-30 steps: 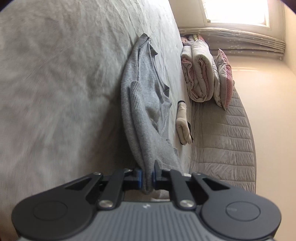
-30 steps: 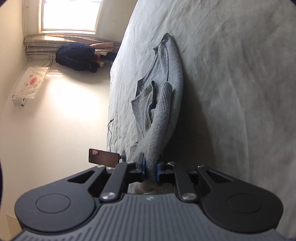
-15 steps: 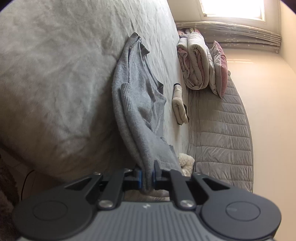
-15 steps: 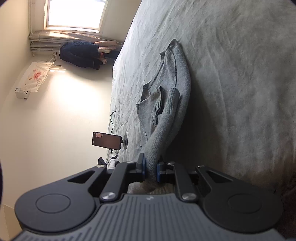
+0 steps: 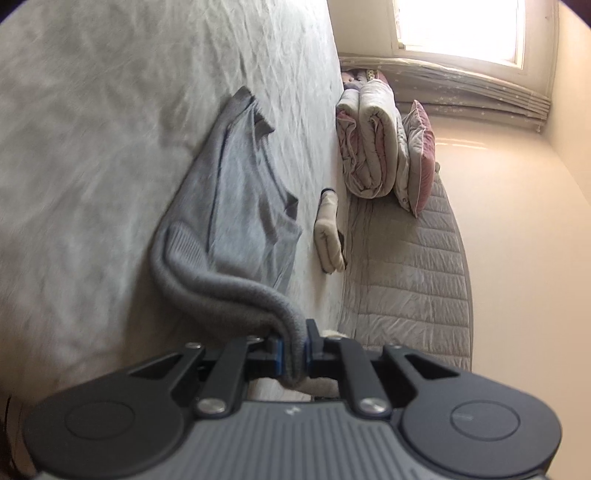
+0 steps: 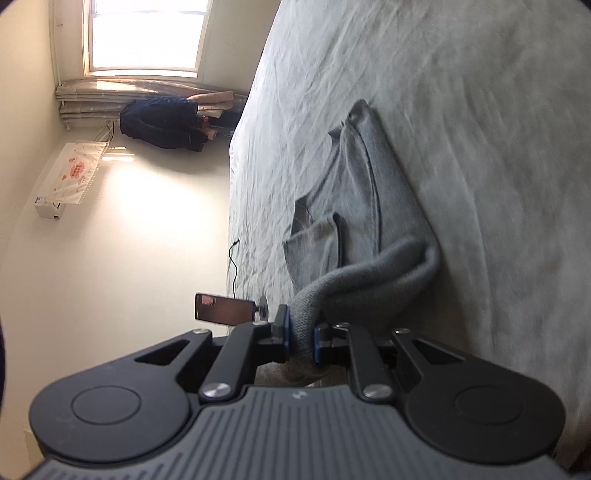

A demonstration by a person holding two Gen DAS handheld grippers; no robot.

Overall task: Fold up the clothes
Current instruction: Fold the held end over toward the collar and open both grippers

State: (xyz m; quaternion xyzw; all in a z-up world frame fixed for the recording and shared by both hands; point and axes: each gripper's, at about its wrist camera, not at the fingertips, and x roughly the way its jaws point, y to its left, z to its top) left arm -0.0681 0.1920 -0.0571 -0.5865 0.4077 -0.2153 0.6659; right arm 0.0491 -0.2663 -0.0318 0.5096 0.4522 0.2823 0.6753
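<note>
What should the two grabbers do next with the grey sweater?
Probably carry the pinched edge forward over the sweater and lay it down. Both the left gripper and right gripper are shut on that edge, lifted off the bed, with the fold unfinished.

black grippers [image 5: 291, 349], blue pads [image 6: 286, 326], silver screws [image 6: 214, 390]

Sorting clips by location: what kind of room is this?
Most likely a bedroom: a wide bed with a grey sheet, rolled quilts and a pillow by the window.
</note>
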